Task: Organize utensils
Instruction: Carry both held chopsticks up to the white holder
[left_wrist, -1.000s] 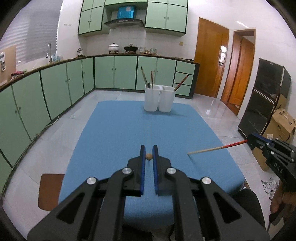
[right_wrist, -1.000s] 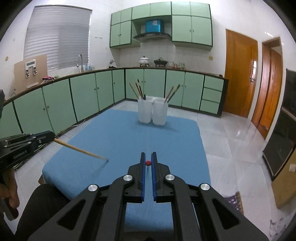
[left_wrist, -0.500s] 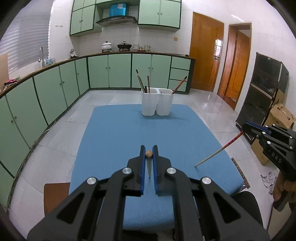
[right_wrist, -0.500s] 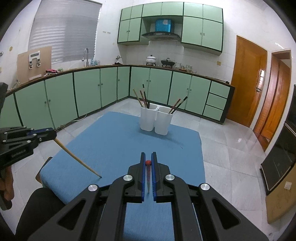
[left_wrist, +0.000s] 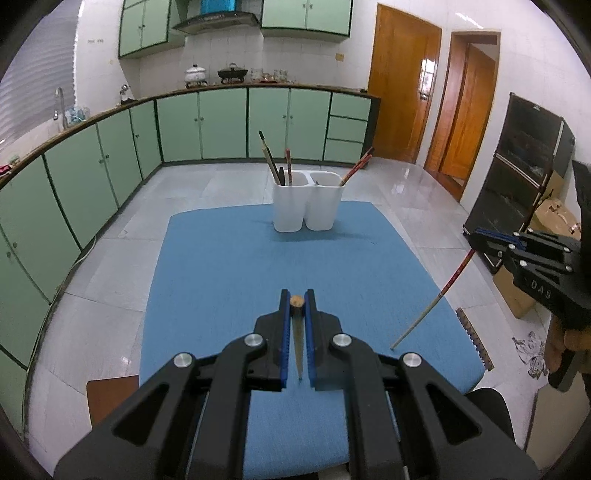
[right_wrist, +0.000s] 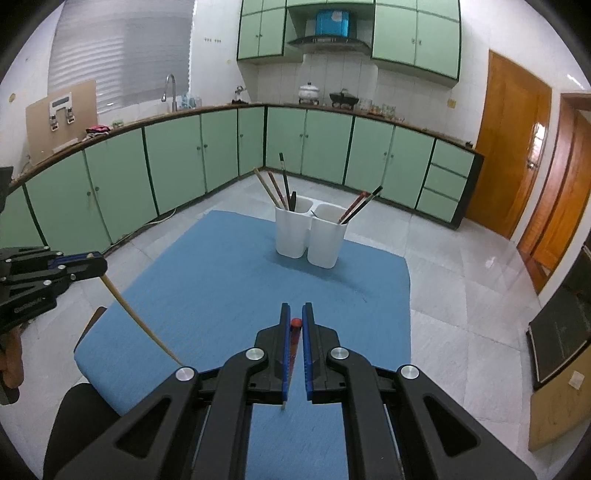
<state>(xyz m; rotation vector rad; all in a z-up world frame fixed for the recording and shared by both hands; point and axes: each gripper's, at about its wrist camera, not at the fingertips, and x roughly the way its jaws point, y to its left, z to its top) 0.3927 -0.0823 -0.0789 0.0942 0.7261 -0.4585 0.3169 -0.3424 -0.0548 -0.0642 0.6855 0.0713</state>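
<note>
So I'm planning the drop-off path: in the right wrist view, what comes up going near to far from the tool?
Right tool holding a red-tipped chopstick → blue table → white twin holder with chopsticks → floor → green cabinets.

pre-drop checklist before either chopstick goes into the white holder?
1. Left hand-held gripper shut on the plain wooden chopstick: ok.
2. Right hand-held gripper shut on the red-ended chopstick: ok.
3. Both chopstick tips off the blue cloth: cannot tell, they sit close to it.
4. White two-compartment holder upright at the far end of the cloth: ok.
5. Room in each compartment: ok, a few chopsticks lean in each, the openings are not packed.
6. Grippers over the holder: not ok, both are at the near end.
</note>
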